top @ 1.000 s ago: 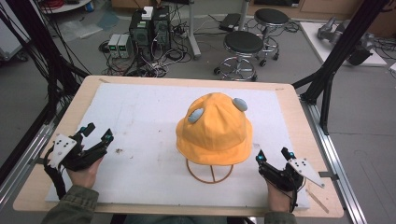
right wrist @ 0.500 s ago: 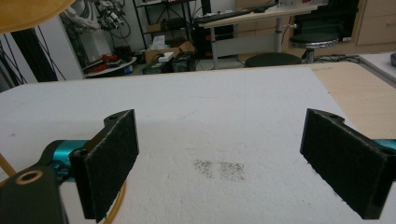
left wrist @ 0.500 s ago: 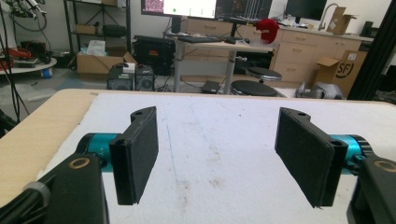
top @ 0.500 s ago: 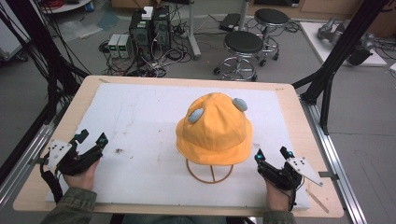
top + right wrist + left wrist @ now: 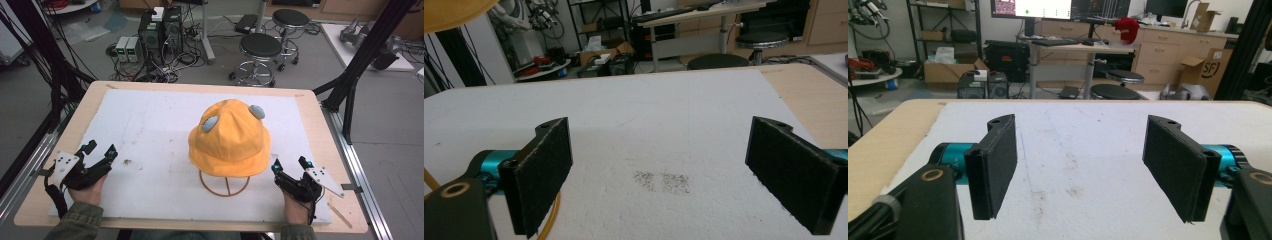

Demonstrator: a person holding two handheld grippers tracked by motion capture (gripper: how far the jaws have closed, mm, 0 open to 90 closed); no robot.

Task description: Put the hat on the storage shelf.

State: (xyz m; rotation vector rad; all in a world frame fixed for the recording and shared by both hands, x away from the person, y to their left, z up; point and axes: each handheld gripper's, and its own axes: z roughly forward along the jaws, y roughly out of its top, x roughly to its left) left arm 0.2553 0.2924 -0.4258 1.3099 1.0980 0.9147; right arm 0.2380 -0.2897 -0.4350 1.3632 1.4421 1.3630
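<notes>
Now: reach for the hat, both grippers empty

Resting low at the near desk edge: left gripper [image 5: 99, 150] and right gripper [image 5: 290, 164], fingers spread wide, holding nothing. Just beside the right one, yellow hat [image 5: 230, 140] perched on a wire stand [image 5: 224, 184]. Best taken by the brim from both sides, lifted straight up, clear of the wire. Beyond the desk [image 5: 310, 102], stools [image 5: 262, 47] and cables, well apart.

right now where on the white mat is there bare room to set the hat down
Bare mat lies open left of the yellow hat, between it and the left gripper. The far strip behind the hat is free too. It is crowded around the wire stand, near the right gripper.
</notes>
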